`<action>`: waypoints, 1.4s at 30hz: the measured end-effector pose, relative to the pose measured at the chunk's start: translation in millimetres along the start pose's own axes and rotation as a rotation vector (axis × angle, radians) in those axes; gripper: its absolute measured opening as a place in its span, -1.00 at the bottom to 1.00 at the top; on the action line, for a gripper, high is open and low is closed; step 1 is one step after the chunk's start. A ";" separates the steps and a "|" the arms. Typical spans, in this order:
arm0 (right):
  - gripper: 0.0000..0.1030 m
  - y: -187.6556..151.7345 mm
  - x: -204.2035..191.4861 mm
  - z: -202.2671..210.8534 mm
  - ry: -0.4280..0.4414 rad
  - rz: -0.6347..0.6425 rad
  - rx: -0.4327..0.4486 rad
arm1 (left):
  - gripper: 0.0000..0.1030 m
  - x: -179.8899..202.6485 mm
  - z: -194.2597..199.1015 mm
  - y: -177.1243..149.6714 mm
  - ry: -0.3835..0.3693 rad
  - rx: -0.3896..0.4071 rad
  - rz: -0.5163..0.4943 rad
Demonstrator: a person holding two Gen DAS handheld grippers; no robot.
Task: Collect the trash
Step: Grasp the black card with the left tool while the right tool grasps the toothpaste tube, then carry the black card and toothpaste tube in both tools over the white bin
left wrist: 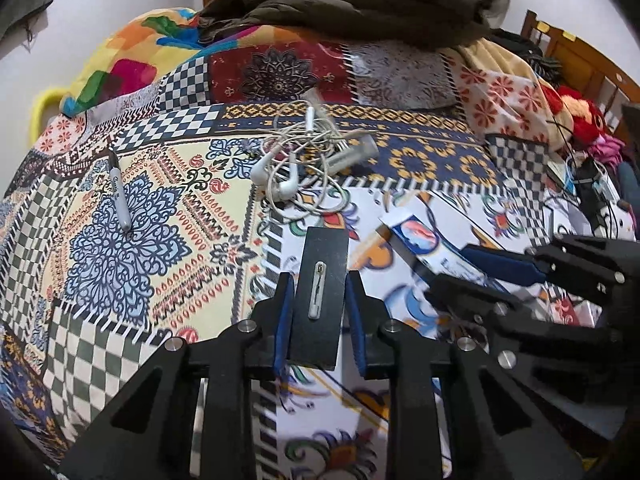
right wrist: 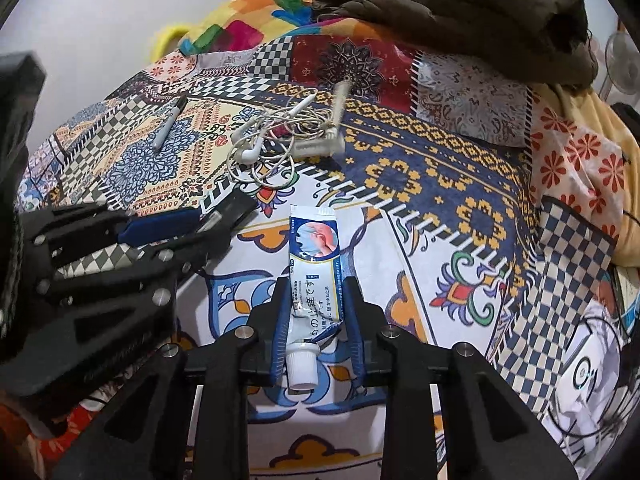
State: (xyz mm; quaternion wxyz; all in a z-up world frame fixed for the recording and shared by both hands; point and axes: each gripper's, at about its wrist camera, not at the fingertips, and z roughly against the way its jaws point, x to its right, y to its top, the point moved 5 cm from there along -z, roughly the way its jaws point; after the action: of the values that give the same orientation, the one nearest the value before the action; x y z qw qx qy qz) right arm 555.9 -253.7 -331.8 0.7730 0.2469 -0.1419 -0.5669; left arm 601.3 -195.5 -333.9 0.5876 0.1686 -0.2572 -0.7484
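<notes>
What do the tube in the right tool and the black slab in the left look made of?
Tube: glossy printed laminate or soft plastic, judging by its creased, squeezed lower end; white plastic cap.
Slab: rigid, matte black, flat with sharp edges, probably plastic or coated metal; cannot tell which.

Earphones (right wrist: 264, 140) lie tangled at upper centre of the bed (right wrist: 440, 184), marker (right wrist: 168, 122) to their left. Tube (right wrist: 316, 264) sits below them at frame centre; jacket (right wrist: 460, 12) piled at top.
</notes>
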 end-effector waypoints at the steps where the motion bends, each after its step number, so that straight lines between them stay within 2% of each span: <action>1: -0.54 -0.1 0.8 1.8 0.009 -0.012 -0.001 | -0.51 1.3 5.1 -0.5 0.001 0.004 -0.003; 5: -0.54 4.2 1.9 18.8 0.019 -0.029 0.016 | -0.52 -2.9 30.2 3.3 -0.021 0.027 0.038; 12: -0.54 18.2 0.9 71.3 0.040 -0.056 0.085 | -0.52 -11.0 96.0 12.8 0.004 0.105 0.082; 24: -0.54 36.1 -53.5 191.7 0.075 -0.004 0.253 | -0.52 -20.8 235.2 2.4 0.082 0.248 0.118; 34: -0.54 24.6 -124.5 261.7 0.145 0.062 0.338 | -0.52 -51.8 341.7 -46.9 0.166 0.331 0.162; 42: -0.54 -1.8 -194.0 280.5 0.228 0.145 0.339 | -0.52 -86.0 400.1 -111.0 0.234 0.350 0.232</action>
State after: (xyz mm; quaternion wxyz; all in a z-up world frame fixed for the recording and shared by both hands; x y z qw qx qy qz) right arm 352.9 -132.5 -86.0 0.7703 0.4251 -0.1643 -0.4461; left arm 313.1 -18.0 -78.5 0.6571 0.3229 -0.3309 -0.5954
